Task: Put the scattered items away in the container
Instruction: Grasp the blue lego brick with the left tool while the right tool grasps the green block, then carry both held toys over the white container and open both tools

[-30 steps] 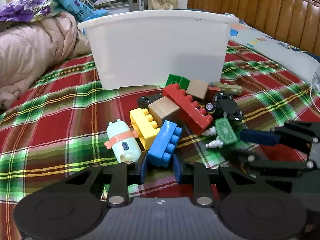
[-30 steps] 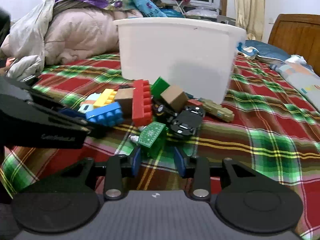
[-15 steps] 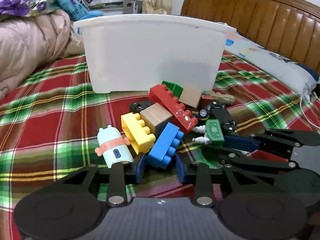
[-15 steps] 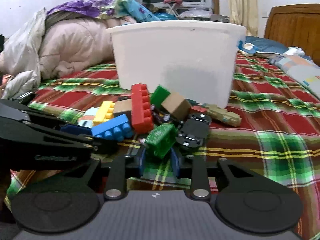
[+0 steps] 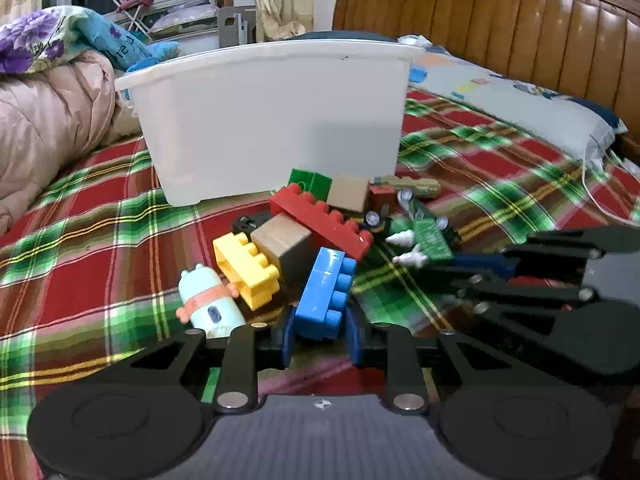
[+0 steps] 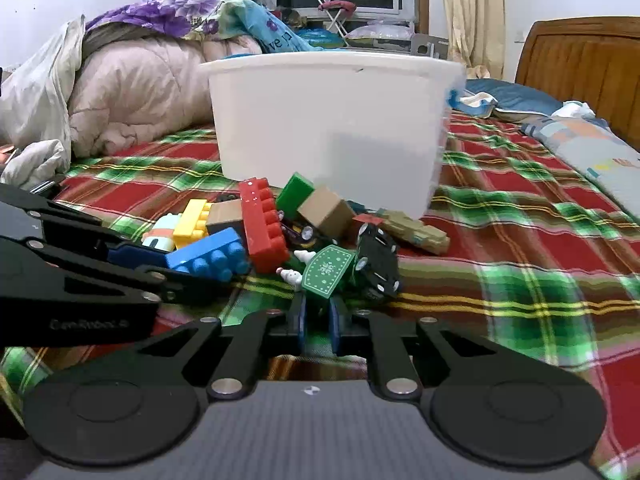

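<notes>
A white tub (image 5: 276,120) stands on the plaid bed, with a heap of toys in front of it. My left gripper (image 5: 320,338) is shut on the near end of a blue brick (image 5: 326,294); the brick also shows in the right wrist view (image 6: 208,258). My right gripper (image 6: 318,322) is shut on a green toy with white snowflake print (image 6: 326,272), seen too in the left wrist view (image 5: 430,240). The heap holds a red brick (image 5: 324,220), a yellow brick (image 5: 244,266), wooden cubes (image 5: 286,242), a black car (image 6: 378,260) and a pale blue figure (image 5: 210,306).
A pink quilt (image 6: 136,92) lies at the left of the bed and a pillow (image 5: 532,108) lies by the wooden headboard (image 5: 520,20). A tan toy (image 6: 416,232) lies at the right edge of the heap. The tub (image 6: 328,128) stands right behind the heap.
Both grippers moved forward into the heap and closed. The left one took hold of the blue brick, the right one took hold of the green toy, which tilted up.
</notes>
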### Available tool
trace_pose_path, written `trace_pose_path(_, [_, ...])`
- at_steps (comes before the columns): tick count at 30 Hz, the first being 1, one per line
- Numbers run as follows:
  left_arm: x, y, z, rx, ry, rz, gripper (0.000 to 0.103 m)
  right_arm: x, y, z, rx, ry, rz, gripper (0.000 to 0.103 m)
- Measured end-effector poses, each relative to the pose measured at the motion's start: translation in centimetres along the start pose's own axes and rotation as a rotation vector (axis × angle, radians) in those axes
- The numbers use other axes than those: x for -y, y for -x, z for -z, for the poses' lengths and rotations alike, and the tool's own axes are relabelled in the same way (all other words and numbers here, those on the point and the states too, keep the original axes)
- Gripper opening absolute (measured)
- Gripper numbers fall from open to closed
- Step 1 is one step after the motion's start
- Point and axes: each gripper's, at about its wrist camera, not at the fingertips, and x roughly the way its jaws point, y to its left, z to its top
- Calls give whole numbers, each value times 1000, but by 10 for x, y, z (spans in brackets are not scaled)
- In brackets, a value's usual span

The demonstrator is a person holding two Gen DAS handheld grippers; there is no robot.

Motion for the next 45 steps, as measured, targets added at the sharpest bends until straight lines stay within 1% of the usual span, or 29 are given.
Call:
trace_pose_path(4, [5, 5, 14, -42, -1, -7, 29, 6, 10, 9, -54, -1, -39, 14])
trace_pose_path(6, [9, 5, 21, -46, -5, -1, 30, 6, 13, 15, -65, 10, -45, 14])
trace_pose_path(7, [11, 5, 22, -42, -6, -8, 31, 6, 14, 16, -66, 11, -37, 20])
trace_pose_path(8, [12, 5, 22, -44, -5, -10, 34, 7, 16, 17, -65, 4, -26, 33])
trace_pose_path(9, [14, 5, 20, -41, -4, -13, 39, 7, 18, 16, -57, -7, -18, 40])
trace_pose_path(10, [15, 5, 18, -39, -7, -18, 47, 7, 19, 14, -49, -13, -14, 48])
trace_pose_path(11, [17, 4, 16, -35, -16, -34, 50, 4, 19, 12, -39, -7, -14, 48])
trace_pose_path(13, [21, 2, 14, -24, -32, -84, 51, -1, 18, 10, -29, 5, -6, 47])
trace_pose_path(14, [21, 1, 13, -24, -25, -97, 51, -3, 15, 9, -24, 3, 7, 47])
trace_pose_path(15, [18, 1, 13, -20, 0, -83, 51, -3, 13, 8, -17, -8, 16, 47])
trace_pose_path(17, [10, 1, 14, -12, 57, -31, 49, -3, 7, 7, -14, -14, 15, 38])
trace_pose_path(18, [10, -1, 15, -15, 58, -32, 43, -4, 4, 7, -17, -3, 15, 35])
trace_pose_path(19, [11, -2, 15, -18, 47, -40, 32, -7, 2, 8, -22, 14, 28, 35])
trace_pose_path(20, [12, -3, 15, -19, 38, -42, 28, -8, 2, 9, -20, 29, 41, 35])
trace_pose_path(22, [11, -2, 13, -13, 46, -34, 27, -9, 5, 10, -23, 39, 55, 35])
trace_pose_path(25, [11, 4, 13, 0, 32, -12, 27, -3, 12, 11, -28, 20, 46, 35])
trace_pose_path(27, [10, 8, 12, 7, 25, -10, 27, 0, 17, 11, -20, 9, 40, 34])
trace_pose_path(28, [9, 10, 10, 9, 28, -10, 27, 2, 19, 11, -13, 8, 40, 30])
trace_pose_path(30, [7, 14, 3, 20, 34, -13, 27, 5, 21, 8, -8, 4, 37, 31])
trace_pose_path(33, [2, 21, -17, 45, 45, -12, 27, 4, 24, -1, 19, 7, 34, 31])
trace_pose_path(37, [-2, 30, -52, 92, 29, -15, 27, 2, 27, -20, 60, 19, 20, 30])
trace_pose_path(40, [-6, 38, -83, 141, 23, -20, 27, 2, 27, -46, 103, 28, 19, 30])
trace_pose_path(44, [-15, 43, -131, 214, 29, -36, 27, 4, 30, -91, 200, 41, 31, 30])
trace_pose_path(45, [-17, 40, -141, 217, 28, -43, 27, 5, 31, -105, 226, 41, 36, 30])
